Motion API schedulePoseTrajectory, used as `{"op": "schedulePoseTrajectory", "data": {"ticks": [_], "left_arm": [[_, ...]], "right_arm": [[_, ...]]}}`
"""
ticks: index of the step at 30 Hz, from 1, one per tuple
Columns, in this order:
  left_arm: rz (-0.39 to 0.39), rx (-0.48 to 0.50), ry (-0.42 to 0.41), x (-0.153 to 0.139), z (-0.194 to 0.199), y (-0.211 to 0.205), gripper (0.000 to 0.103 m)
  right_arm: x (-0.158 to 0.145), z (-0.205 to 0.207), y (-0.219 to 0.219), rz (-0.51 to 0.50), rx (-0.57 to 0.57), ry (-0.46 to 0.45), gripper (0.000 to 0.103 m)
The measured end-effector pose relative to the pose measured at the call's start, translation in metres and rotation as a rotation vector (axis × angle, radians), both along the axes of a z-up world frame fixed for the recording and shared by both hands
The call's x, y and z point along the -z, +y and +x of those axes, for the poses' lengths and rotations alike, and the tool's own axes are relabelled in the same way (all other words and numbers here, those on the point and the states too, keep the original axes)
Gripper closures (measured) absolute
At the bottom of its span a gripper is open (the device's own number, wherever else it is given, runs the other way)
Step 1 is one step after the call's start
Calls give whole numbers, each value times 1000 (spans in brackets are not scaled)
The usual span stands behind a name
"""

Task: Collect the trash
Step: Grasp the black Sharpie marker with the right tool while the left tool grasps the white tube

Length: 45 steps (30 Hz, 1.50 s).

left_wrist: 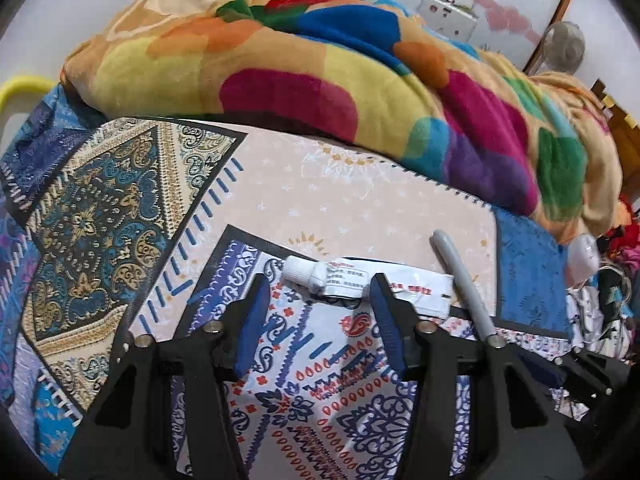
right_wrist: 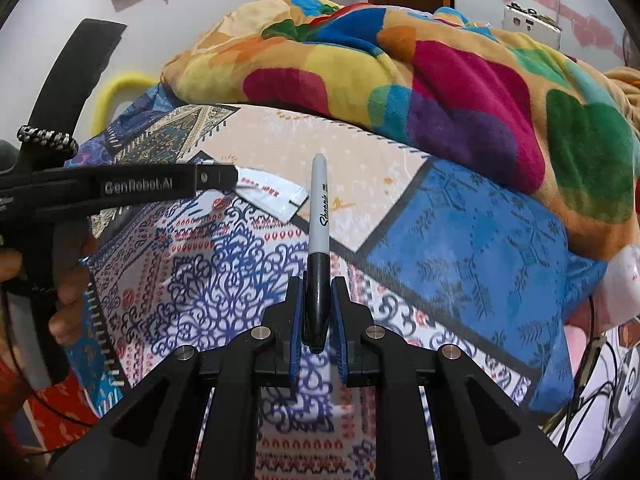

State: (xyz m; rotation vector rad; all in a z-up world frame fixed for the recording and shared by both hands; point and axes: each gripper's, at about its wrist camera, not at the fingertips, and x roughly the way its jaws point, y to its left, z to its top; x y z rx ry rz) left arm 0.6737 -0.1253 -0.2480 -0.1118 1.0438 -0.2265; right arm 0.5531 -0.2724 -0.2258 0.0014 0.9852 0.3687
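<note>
A white squeezed tube (left_wrist: 340, 278) with red and black print lies on the patterned bedsheet (left_wrist: 320, 200). My left gripper (left_wrist: 320, 300) is open, its blue-padded fingers on either side of the tube's near end, just short of it. The tube's flat end also shows in the right wrist view (right_wrist: 272, 196), partly behind the left gripper. My right gripper (right_wrist: 318, 296) is shut on the black cap end of a grey Sharpie marker (right_wrist: 319, 216), which points forward above the sheet. The marker also shows in the left wrist view (left_wrist: 464, 280).
A bulky multicoloured blanket (left_wrist: 320, 68) is heaped along the back of the bed. A yellow loop (left_wrist: 20, 88) sits at far left. Cables and clutter (right_wrist: 608, 380) lie off the bed's right edge. A white wall box (left_wrist: 448, 14) hangs behind.
</note>
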Motion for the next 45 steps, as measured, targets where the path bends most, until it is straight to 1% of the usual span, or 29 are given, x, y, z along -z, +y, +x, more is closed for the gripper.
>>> {"op": "schedulePoseTrajectory", "data": {"ticks": [1, 2, 4, 7, 11, 15, 21, 22, 24, 27, 33, 36, 39, 45], "left_arm": [[-6, 3, -2, -1, 0, 0, 70], [-10, 3, -6, -1, 0, 1, 83], [-8, 4, -9, -2, 0, 2, 97], [23, 13, -25, -4, -4, 2, 97], [58, 33, -44, -8, -21, 3, 97], [101, 53, -57, -12, -44, 9, 97], [96, 51, -50, -17, -76, 22, 97], [95, 50, -53, -18, -81, 24, 97], [102, 45, -66, -21, -92, 29, 97], [93, 42, -74, -28, -106, 34, 97], [65, 3, -107, -53, -136, 52, 97], [71, -15, -138, -69, -152, 62, 97], [72, -31, -165, -86, -171, 73, 97], [84, -74, -214, -114, -214, 100, 97]], "right_arm": [[0, -2, -2, 2, 2, 3, 90], [0, -4, -2, 1, 3, 4, 90], [1, -10, -5, -9, 1, -2, 91], [1, -20, -7, -24, -12, -6, 91], [0, -22, -7, -47, -19, -1, 91], [0, -17, -2, -49, -21, 13, 86], [3, -14, 10, -108, -10, -16, 86], [4, -14, 12, -121, -10, -23, 87], [4, -16, 15, -141, -5, -33, 91], [-1, -20, 15, -124, 1, -27, 91], [-30, -37, 18, -76, 22, -61, 91], [-45, -47, 24, -50, 20, -80, 91], [-65, -62, 35, -25, 3, -103, 91], [-96, -91, 69, 9, -53, -146, 91]]}}
